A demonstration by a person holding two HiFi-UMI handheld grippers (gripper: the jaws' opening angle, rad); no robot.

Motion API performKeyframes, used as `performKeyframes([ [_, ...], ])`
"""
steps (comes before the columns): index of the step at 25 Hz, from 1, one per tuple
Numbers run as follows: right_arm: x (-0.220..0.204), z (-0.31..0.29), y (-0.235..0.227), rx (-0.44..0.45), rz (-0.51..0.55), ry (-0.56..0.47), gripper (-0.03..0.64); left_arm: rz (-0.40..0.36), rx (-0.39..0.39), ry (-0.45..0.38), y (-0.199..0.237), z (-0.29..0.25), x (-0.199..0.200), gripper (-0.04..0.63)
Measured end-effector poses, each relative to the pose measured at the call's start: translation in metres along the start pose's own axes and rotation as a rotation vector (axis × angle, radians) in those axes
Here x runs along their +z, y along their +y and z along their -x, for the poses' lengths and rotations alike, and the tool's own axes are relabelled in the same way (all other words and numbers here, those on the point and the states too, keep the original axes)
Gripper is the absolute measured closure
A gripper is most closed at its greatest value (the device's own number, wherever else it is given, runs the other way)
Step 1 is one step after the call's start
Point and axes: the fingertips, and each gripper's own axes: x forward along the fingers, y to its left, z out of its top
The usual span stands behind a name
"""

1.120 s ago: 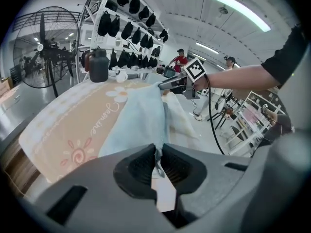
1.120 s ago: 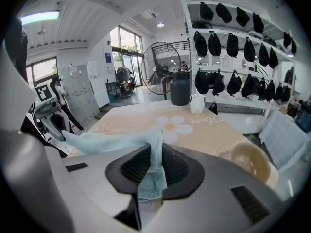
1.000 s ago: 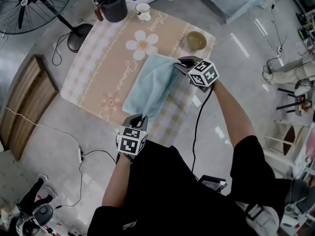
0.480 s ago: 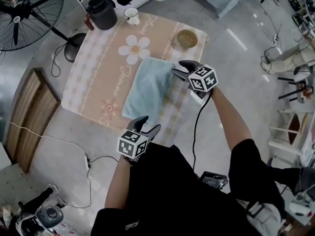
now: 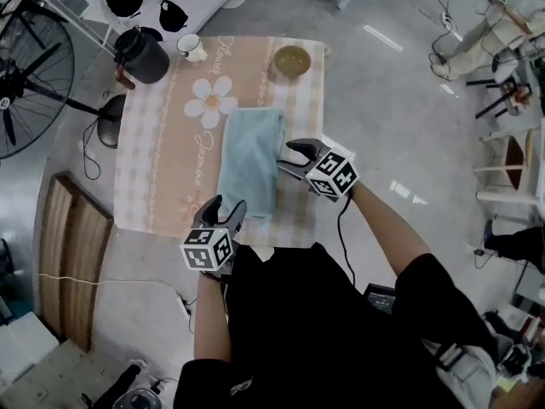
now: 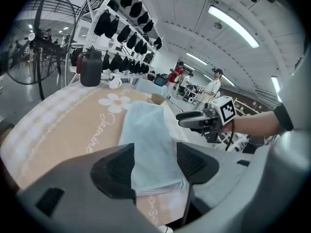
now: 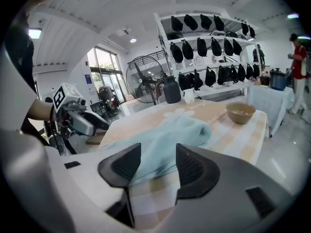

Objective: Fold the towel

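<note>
Left gripper (image 5: 226, 204): released, jaws just spread wide, pads off the cloth; drawn back from the corner clamped a second ago.
Right gripper (image 5: 288, 156): likewise released, jaws just opened, nothing pinched; backed off the edge held raised earlier.
Towel (image 5: 249, 164): folded lengthwise, now flat on the tablecloth (image 5: 162, 169), just ahead of the left gripper, just beside the right gripper's tips.

- The tablecloth (image 5: 140, 169) carries a cursive word running beside the white flower (image 5: 210, 100); it reads "Jasmine" (image 5: 204, 150).
- A second, shorter cursive word (image 5: 234, 45) stands at the tablecloth's far edge, near the mug (image 5: 192, 48); it is too small to read for certain.
- The cube (image 5: 207, 250) on the left gripper (image 5: 226, 204) and the cube (image 5: 332, 175) on the right gripper (image 5: 287, 156) bear black-and-white square code patterns, with no letters or numbers.
</note>
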Motion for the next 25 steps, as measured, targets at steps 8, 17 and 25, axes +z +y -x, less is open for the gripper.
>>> performKeyframes([
  [8,-0.012,0.000,0.040,-0.129,-0.226,-0.077,0.403,-0.074,-0.162,0.111,0.033,-0.008,-0.004,0.339],
  [17,-0.061,-0.004,0.090,-0.326,-0.475,-0.081,0.396,-0.198,-0.338,0.279,0.064,-0.017,-0.029,0.341],
  [25,-0.100,-0.025,0.123,-0.466,-0.646,-0.061,0.396,-0.260,-0.384,0.372,0.078,-0.018,-0.055,0.341],
])
